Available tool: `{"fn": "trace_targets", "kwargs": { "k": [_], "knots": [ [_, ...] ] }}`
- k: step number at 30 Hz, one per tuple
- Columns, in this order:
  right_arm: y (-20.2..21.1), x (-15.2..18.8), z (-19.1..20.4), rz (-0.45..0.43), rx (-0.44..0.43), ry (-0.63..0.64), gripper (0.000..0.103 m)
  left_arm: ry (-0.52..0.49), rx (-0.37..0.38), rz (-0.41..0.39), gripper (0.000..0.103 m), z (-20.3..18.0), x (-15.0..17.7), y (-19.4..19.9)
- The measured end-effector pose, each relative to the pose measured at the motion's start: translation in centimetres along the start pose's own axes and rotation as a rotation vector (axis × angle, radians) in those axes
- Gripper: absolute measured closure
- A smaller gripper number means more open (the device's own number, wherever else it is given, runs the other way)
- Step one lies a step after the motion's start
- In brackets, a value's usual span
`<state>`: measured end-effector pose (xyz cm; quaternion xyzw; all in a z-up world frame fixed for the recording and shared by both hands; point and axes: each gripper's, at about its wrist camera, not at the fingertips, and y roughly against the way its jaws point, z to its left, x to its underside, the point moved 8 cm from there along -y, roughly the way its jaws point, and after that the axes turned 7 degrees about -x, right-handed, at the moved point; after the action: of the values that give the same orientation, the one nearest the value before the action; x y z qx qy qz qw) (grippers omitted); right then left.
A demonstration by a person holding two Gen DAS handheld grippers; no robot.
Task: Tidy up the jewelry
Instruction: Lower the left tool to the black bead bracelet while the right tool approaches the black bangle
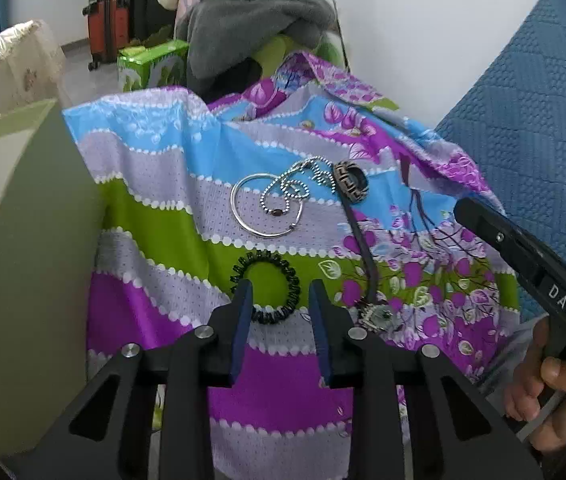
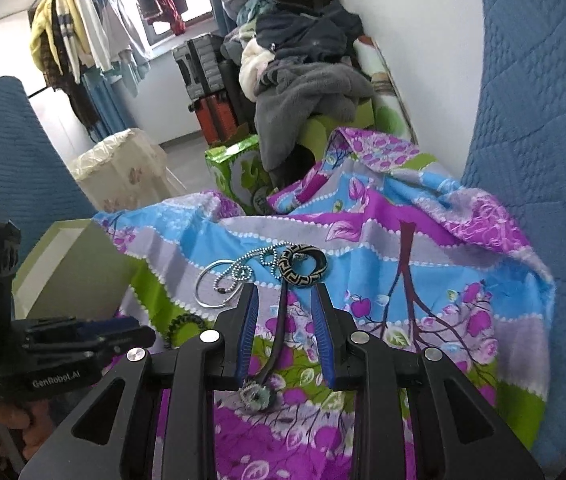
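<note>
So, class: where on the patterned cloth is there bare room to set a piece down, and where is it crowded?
Free: the purple and grey stripes of the cloth nearest the left tongs, and the blue stripe between the pale green box and the silver bangle. Crowded: the middle, where bangle, bead chain, patterned ring, black cord and coil hair tie cluster.

left wrist cam: looks forward along my left fingers, low and near over the patterned cloth | right wrist cam: same forward look from my right side, just as near | shared: silver hoop, patterned bangle, clothes pile behind
</note>
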<state>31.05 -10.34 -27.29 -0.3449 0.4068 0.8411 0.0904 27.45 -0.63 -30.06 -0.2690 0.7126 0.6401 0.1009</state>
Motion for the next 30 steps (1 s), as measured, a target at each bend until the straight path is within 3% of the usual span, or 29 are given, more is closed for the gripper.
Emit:
{"fn": "trace_targets", "kwargs": {
  "k": [11,23,28,29,30],
  "knots": [
    [-6.0,0.4,-3.4,0.096,0.009,-0.012,0.080,0.001,-0.048,0.048,0.076,1.2,-0.2,-3.7],
    [-10.0,0.1,-4.7,0.149,0.024,0.017,0.081,-0.032,-0.079,0.059,0.076,1.3,-0.3,-4.7],
    [-11.1,0.2,-4.8,0.167,0.047,0.044,0.081,-0.033,-0.085,0.059,0.086,1.4,-0.3,-4.8],
    [-11.3,0.2,-4.8,0.171,0.049,0.047,0.081,-0.032,-0.081,0.062,0.094,1.4,-0.3,-4.9],
    [-11.5,0.2,-4.8,0.175,0.049,0.051,0.081,-0.030,-0.071,0.065,0.094,1.3,-0.2,-4.9]
  ]
}}
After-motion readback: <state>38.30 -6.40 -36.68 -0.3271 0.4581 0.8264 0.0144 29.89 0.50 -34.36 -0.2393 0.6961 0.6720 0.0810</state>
